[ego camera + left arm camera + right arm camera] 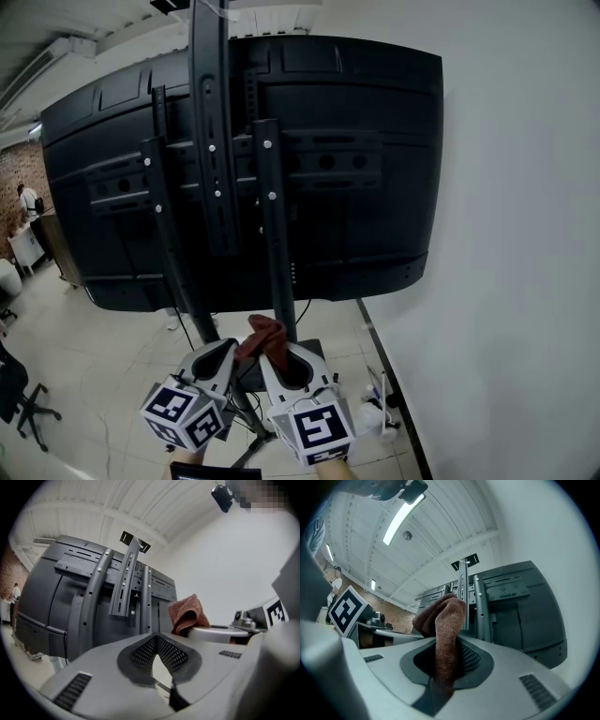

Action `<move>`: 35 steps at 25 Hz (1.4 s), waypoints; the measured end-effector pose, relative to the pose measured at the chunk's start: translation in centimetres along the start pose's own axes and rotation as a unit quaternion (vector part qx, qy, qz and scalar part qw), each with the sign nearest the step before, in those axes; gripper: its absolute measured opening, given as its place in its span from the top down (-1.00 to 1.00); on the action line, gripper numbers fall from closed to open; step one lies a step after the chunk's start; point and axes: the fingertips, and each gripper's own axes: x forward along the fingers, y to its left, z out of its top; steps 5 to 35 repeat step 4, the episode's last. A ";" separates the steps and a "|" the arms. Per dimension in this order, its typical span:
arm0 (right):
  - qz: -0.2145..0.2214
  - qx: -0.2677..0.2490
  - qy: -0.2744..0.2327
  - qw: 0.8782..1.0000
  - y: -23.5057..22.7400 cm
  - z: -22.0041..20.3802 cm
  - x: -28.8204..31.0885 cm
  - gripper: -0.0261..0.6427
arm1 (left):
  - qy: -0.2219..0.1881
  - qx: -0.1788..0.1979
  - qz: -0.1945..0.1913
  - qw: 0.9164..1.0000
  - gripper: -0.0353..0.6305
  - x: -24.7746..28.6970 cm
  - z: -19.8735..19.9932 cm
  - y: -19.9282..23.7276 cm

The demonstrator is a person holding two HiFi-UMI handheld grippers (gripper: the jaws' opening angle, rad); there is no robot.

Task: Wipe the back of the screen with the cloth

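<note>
Currently: cloth (263,336) (brown, bunched) clamped between the jaws of the right gripper (278,354), below the back of the screen (361,187), not touching it. Left gripper (228,353) just beside, jaws together, empty.

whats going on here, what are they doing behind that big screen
A person holds a two-jaw gripper in each hand, low in front of the back of a large black screen mounted on a stand. The right gripper is shut on a reddish-brown cloth, which bunches up above its jaws. The left gripper sits close beside it, jaws together and empty. The cloth is not touching the screen, so no wiping is under way.
</note>
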 end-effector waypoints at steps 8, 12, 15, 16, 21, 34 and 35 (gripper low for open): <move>0.000 -0.009 -0.008 1.000 -0.8 -0.1 0.5 0.75 | -0.002 0.000 -0.003 1.000 0.88 0.8 0.2 -0.1; 0.000 -0.009 -0.008 1.000 -0.8 -0.1 0.5 0.75 | -0.002 0.000 -0.003 1.000 0.88 0.8 0.2 -0.1; 0.000 -0.009 -0.008 1.000 -0.8 -0.1 0.5 0.75 | -0.002 0.000 -0.003 1.000 0.88 0.8 0.2 -0.1; 0.000 -0.009 -0.008 1.000 -0.8 -0.1 0.5 0.75 | -0.002 0.000 -0.003 1.000 0.88 0.8 0.2 -0.1; 0.000 -0.009 -0.008 1.000 -0.8 -0.1 0.5 0.75 | -0.002 0.000 -0.003 1.000 0.88 0.8 0.2 -0.1; 0.000 -0.009 -0.008 1.000 -0.8 -0.1 0.5 0.75 | -0.002 0.000 -0.003 1.000 0.88 0.8 0.2 -0.1; 0.000 -0.009 -0.008 1.000 -0.8 -0.1 0.5 0.75 | -0.002 0.000 -0.003 1.000 0.88 0.8 0.2 -0.1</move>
